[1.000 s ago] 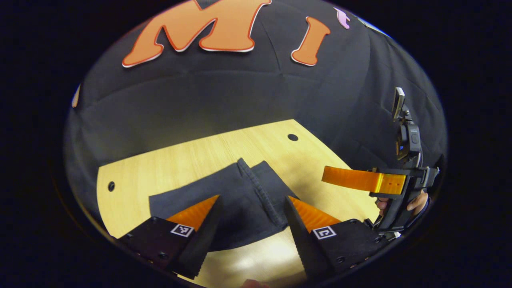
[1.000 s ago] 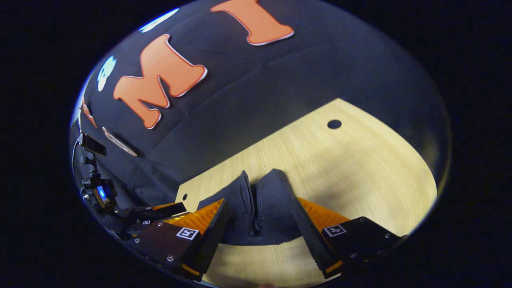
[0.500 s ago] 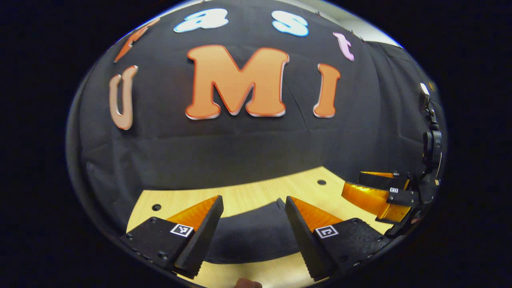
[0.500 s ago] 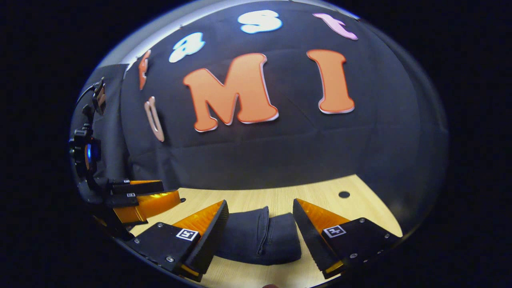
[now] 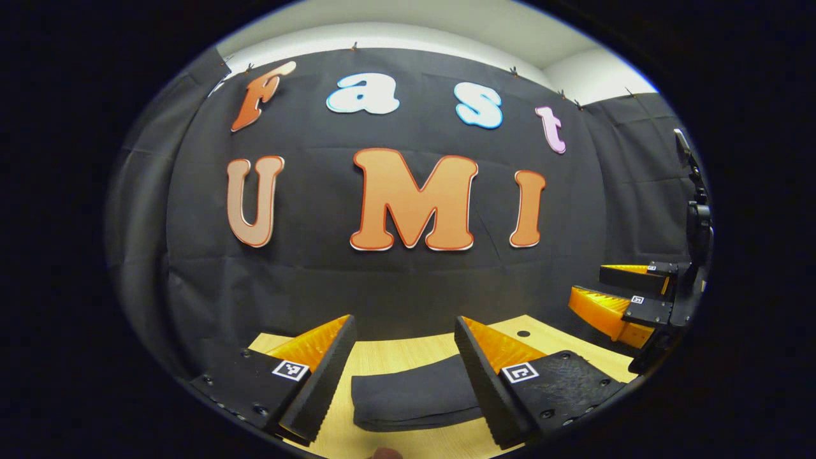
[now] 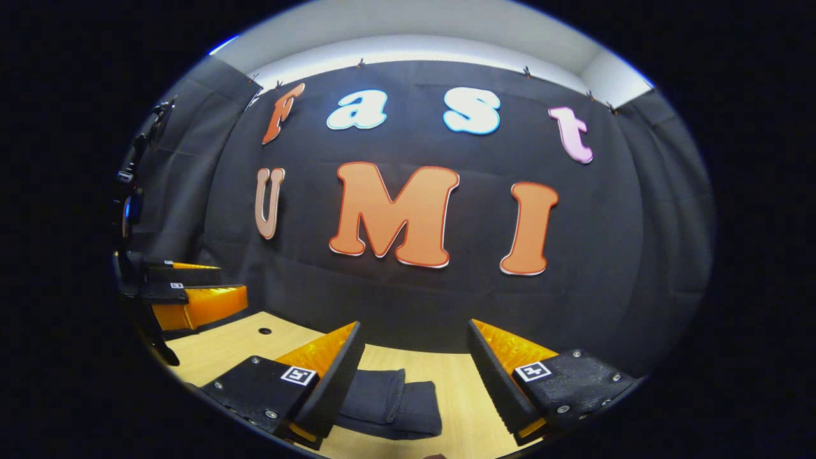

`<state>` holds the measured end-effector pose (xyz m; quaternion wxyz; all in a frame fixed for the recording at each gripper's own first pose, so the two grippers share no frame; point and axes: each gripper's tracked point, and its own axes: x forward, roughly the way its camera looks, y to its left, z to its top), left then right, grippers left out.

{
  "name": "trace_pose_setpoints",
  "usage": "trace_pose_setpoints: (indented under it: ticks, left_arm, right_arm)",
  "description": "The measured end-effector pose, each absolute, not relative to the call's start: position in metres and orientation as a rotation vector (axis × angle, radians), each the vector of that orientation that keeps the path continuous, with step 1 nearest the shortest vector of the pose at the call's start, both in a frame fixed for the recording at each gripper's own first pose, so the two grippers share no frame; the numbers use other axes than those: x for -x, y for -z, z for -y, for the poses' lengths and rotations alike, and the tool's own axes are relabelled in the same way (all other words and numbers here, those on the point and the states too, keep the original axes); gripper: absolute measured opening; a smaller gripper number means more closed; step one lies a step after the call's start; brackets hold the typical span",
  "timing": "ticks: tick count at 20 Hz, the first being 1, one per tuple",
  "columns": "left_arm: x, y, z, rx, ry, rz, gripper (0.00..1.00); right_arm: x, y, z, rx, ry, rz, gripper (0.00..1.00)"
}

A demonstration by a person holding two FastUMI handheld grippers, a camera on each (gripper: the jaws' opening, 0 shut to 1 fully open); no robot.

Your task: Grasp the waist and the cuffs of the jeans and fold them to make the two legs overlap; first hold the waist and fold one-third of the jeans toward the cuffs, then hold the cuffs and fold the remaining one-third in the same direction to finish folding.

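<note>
both grippers stand spread and hold nothing. in the left gripper view the left gripper [image 5: 401, 376] hangs above the near edge of the table [image 5: 395, 354], with the jeans [image 5: 414, 398] lying on the wood between and below its fingers, not touched by them. the right gripper [image 5: 628, 306] shows off to the side in that view, also parted, lifted off the table and well apart from the cloth. in the right gripper view the right gripper [image 6: 414, 382] points at the booth wall rather than down; the jeans [image 6: 389, 408] lie low between its fingers, and the left gripper [image 6: 191, 296] sits out at the edge, clear of the table [image 6: 217, 344].

the jeans lie as a short, thick, stacked bundle near the front of the table; a seam or folded edge runs across the top in the right gripper view. layered edges show along the near side in the left gripper view. how many layers there are i cannot tell.

judging from that compact shape and the empty, raised grippers, the folds look done and this is the let-go at the end of the task. the next move likely calls for little: keep both grippers off the bundle and draw them away without catching the top layer. if an edge sits askew, a light nudge would square it, though these views show no clear need.
</note>
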<state>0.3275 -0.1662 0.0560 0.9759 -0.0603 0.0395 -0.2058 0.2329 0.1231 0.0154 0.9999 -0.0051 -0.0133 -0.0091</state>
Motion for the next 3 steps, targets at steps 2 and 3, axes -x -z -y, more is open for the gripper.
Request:
trace_pose_setpoints:
  ticks: [2,3]
  left_arm:
    - [-0.314,-0.062,0.146,0.124,0.392,-0.062,0.94]
    - [-0.308,-0.061,0.135,0.124,0.376,-0.065,0.94]
  right_arm:
    - [-0.216,-0.028,-0.139,0.025,0.022,0.059,0.98]
    - [-0.21,-0.028,-0.146,0.029,0.026,0.061,0.98]
